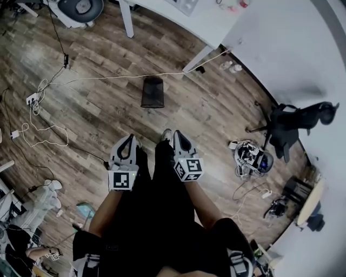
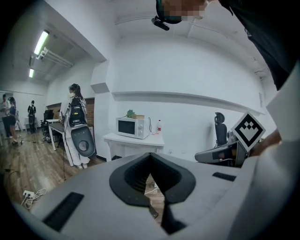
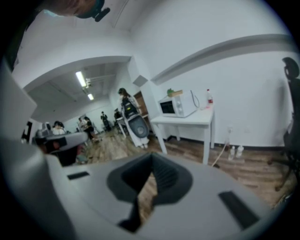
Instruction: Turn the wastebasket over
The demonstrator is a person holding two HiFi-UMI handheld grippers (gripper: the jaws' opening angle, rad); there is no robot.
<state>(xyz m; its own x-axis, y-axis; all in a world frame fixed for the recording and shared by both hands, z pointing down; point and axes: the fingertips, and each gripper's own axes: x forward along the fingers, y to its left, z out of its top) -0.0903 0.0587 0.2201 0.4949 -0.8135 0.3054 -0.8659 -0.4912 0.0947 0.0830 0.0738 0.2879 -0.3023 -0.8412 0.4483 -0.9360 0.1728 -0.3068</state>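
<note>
In the head view the person stands on the wooden floor (image 1: 97,119) with the left tongs (image 1: 130,140) and the right tongs (image 1: 178,135) held out side by side, each pressed together and pinching nothing. The black mesh wastebasket (image 1: 152,92) stands on the floor well ahead of both, alone in open space, with a pale cable (image 1: 108,77) running just behind it towards the white tabletop (image 1: 178,16); which end of it is up is hard to tell from here. In the left gripper view the left tongs (image 2: 151,159) are closed to a point with only floor showing through the gap, and they aim across the room at a microwave (image 2: 132,127) on the tabletop (image 2: 133,139), not at the wastebasket, which is not in this view. The right gripper view shows the same: the right tongs (image 3: 152,159) are shut and empty, and the wastebasket is out of sight. The likely trouble is that a light mesh bin could skid or roll on the smooth boards if nudged by closed tips, so the tongs would need to spread before they reach its rim. The cable so close behind could also catch the bin or a foot.
</note>
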